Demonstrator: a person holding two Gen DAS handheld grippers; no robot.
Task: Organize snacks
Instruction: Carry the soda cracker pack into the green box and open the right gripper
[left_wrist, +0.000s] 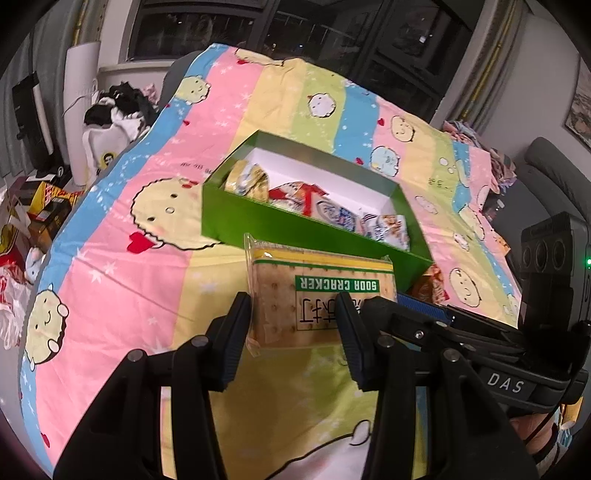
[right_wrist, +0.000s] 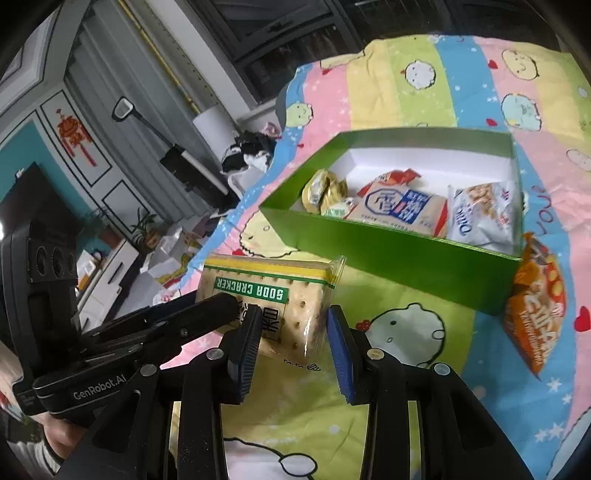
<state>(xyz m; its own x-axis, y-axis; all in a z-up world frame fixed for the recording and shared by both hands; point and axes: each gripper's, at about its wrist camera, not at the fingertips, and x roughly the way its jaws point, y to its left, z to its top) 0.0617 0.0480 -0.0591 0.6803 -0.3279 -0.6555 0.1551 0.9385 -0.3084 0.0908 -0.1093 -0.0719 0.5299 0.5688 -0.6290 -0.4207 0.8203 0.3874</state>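
A soda cracker packet (left_wrist: 317, 295) is held above the bed, just in front of the green box (left_wrist: 280, 225). My left gripper (left_wrist: 295, 314) is shut on one side of the packet. My right gripper (right_wrist: 291, 325) is shut on the other side of the same packet (right_wrist: 273, 295); its arm shows in the left wrist view (left_wrist: 424, 314). The green box (right_wrist: 388, 251) holds several snack packets, among them a white-blue cracker pack (right_wrist: 402, 210) and a white Oreo bag (right_wrist: 484, 214). An orange snack bag (right_wrist: 535, 310) lies on the bed against the box's right corner.
The bed has a striped cartoon sheet (left_wrist: 122, 236). Clothes (left_wrist: 114, 107) are piled at the bed's far left. Bags and boxes (left_wrist: 44, 210) clutter the floor left of the bed. A grey sofa (left_wrist: 554, 173) stands to the right.
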